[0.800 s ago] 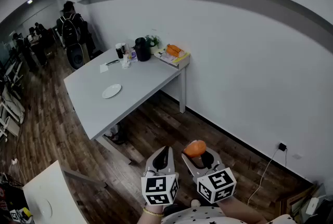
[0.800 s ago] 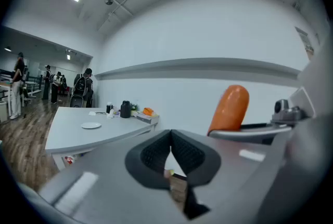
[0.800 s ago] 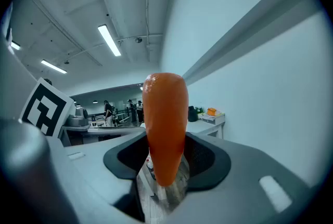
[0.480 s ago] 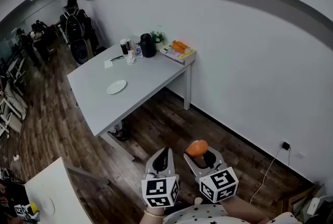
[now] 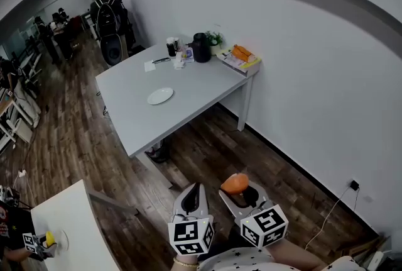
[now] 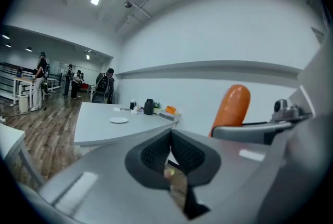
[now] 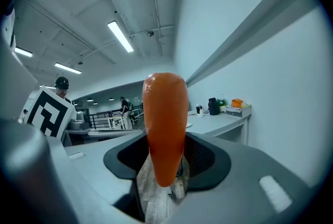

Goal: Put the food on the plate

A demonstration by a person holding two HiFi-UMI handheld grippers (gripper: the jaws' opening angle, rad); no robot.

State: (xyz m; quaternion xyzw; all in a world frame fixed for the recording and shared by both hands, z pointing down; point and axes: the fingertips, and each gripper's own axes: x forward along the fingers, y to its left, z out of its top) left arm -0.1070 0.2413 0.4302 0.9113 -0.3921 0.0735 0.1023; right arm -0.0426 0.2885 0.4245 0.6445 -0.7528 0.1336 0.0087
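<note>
My right gripper [image 5: 239, 190] is shut on an orange carrot-shaped piece of food [image 5: 235, 183], which stands upright between its jaws [image 7: 165, 124] and shows beyond the left gripper's jaws too [image 6: 231, 110]. My left gripper [image 5: 193, 197] is beside it, shut with nothing in it [image 6: 170, 151]. Both are held low over the wooden floor, well short of the grey table [image 5: 138, 119]. A small white plate [image 5: 160, 96] lies empty near the table's middle [image 6: 118, 120].
At the table's far end stand a black jug [image 5: 201, 47], cups [image 5: 171, 46], a small plant and a tray with orange items [image 5: 240, 57]. People stand at the back left [image 5: 108, 12]. A white table corner [image 5: 63, 232] is at the lower left.
The view has swung so the table and plate sit further right and nearer. Both grippers keep their places low in the view, with the food still held.
</note>
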